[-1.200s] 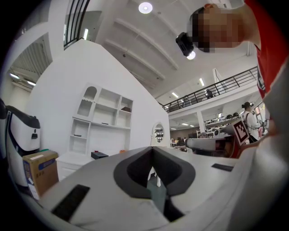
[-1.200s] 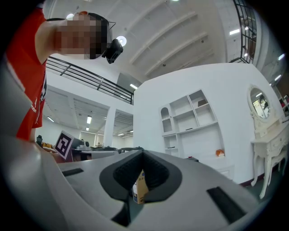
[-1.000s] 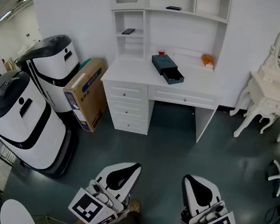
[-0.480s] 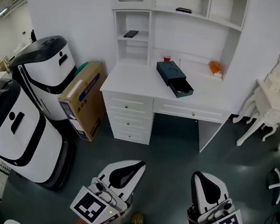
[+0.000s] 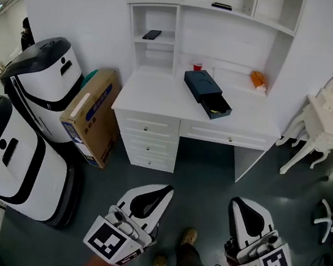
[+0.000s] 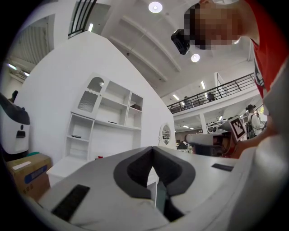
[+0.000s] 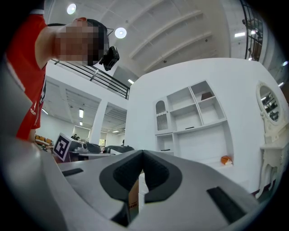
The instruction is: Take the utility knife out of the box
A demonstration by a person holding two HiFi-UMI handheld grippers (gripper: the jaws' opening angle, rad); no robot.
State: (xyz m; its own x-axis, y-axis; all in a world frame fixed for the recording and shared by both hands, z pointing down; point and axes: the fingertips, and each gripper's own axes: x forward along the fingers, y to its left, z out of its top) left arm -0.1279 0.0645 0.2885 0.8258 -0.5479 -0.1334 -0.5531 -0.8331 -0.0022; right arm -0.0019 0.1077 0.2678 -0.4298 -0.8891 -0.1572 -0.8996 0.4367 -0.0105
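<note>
A dark blue box (image 5: pixel 201 84) lies on the white desk (image 5: pixel 153 99) far ahead, its drawer (image 5: pixel 217 108) pulled out toward the front right. Something small and yellowish shows inside the drawer; I cannot tell whether it is the utility knife. Both grippers hang low over the floor, well short of the desk. My left gripper (image 5: pixel 162 190) has its jaws together with nothing between them, tips meeting in the left gripper view (image 6: pixel 152 150). My right gripper (image 5: pixel 243 204) is likewise shut and empty (image 7: pixel 142 154).
A red cup (image 5: pixel 197 67) and an orange object (image 5: pixel 258 80) sit at the desk's back. A cardboard box (image 5: pixel 91 115) and two white machines (image 5: pixel 40 82) stand left of the desk. A white vanity table (image 5: pixel 326 119) stands at right. The person's shoe (image 5: pixel 188 236) shows between the grippers.
The desk and box have drawn closer and shifted in the head view as both grippers were carried forward together. Their jaws stayed together.
</note>
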